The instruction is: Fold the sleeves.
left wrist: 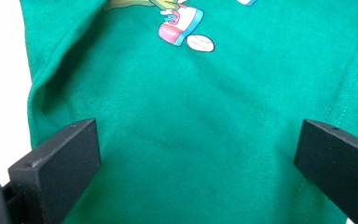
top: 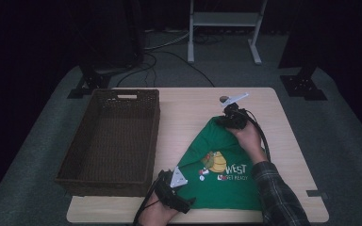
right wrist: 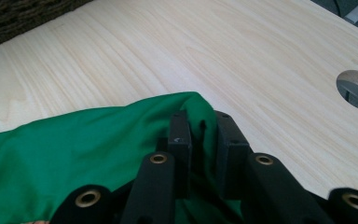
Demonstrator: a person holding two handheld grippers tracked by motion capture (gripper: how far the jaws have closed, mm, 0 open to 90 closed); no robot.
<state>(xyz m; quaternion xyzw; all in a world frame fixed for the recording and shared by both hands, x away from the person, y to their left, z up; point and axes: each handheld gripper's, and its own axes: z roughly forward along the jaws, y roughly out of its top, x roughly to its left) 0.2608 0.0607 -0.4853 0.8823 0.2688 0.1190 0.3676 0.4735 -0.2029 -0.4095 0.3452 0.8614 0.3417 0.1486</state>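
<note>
Pinching only a thin fold at the far tip of the green printed cotton T-shirt (top: 219, 165) on the pale wooden worktop (top: 188, 110), the right hand-held gripper (right wrist: 204, 140), nearly closed, could lose it; the left hand-held gripper (left wrist: 196, 154) hovers wide open over the hem.

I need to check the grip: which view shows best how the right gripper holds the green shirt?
The right gripper view: its fingers pinch a fold of the green shirt. The high view shows the right gripper at the shirt's top; the left gripper view shows flat cloth.

I see a brown wicker basket (top: 108, 141) on the wooden table's (top: 188, 108) left half — beyond the table, a white metal stand (top: 224, 28).
</note>
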